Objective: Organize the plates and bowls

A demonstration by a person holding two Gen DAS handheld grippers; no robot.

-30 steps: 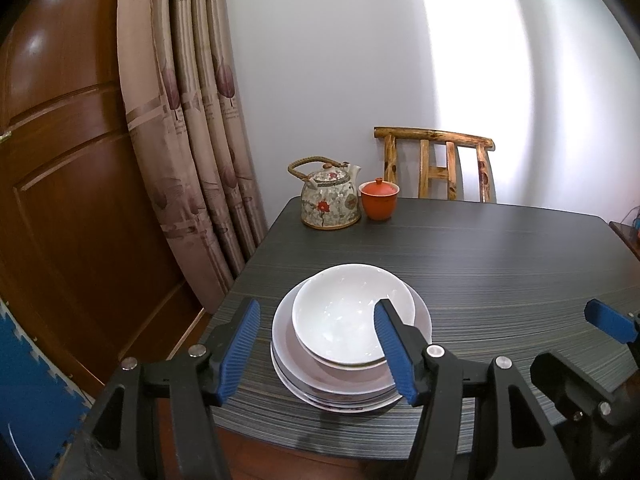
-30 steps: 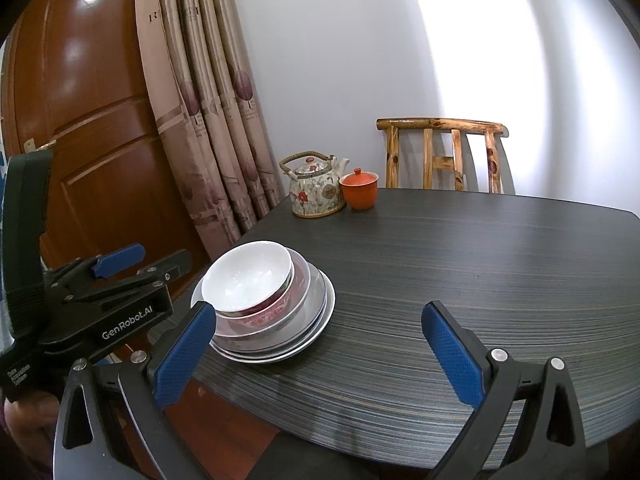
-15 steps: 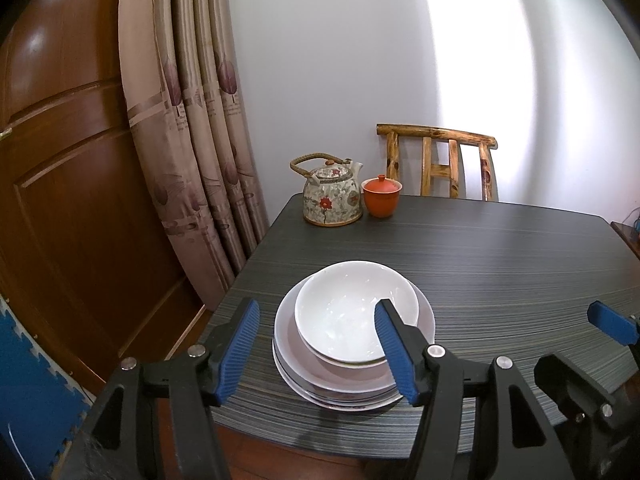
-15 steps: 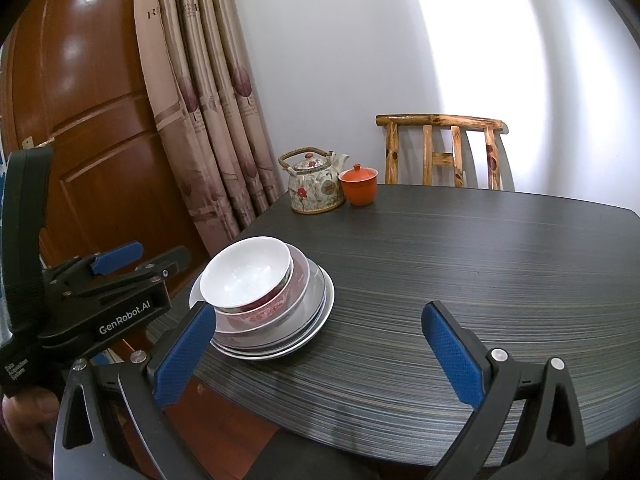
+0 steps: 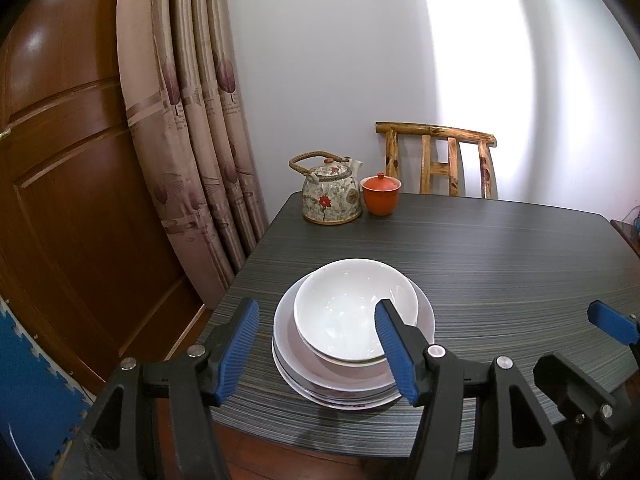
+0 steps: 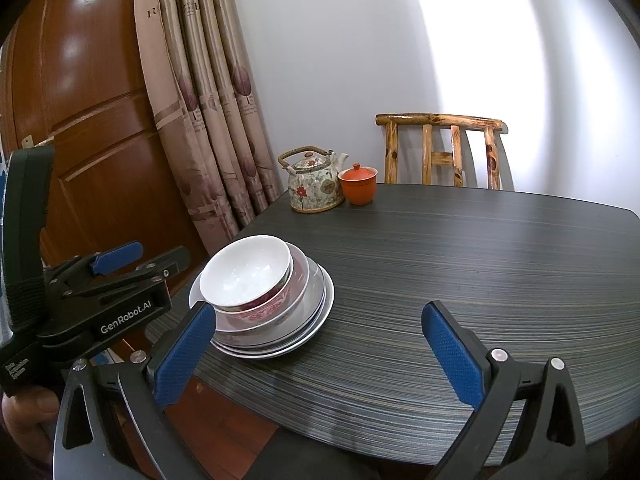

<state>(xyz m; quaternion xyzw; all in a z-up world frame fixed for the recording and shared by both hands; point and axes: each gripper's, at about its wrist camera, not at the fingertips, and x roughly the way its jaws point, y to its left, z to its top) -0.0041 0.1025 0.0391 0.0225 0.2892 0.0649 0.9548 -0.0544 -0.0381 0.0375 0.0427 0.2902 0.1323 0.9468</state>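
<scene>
A stack of dishes sits at the near left corner of the dark striped table [image 5: 500, 248]. On top is a white bowl [image 5: 352, 308], nested in a red-patterned bowl [image 6: 276, 304], above several plates [image 6: 304, 328]. My left gripper [image 5: 318, 350] hovers open just in front of the stack and touches nothing; its right finger overlaps the white bowl's near rim in the picture. My right gripper [image 6: 320, 356] is open and empty over the table's front edge, right of the stack [image 6: 260, 300]. In the right wrist view the left gripper [image 6: 154, 258] sits left of the stack.
A floral teapot [image 5: 331, 196] and a lidded orange cup [image 5: 380, 195] stand at the table's far left corner. A wooden chair [image 5: 438, 158] is behind the table. A curtain [image 5: 192, 120] and a wooden door [image 5: 72, 184] are at the left. A hand [image 6: 24, 412] holds the left gripper.
</scene>
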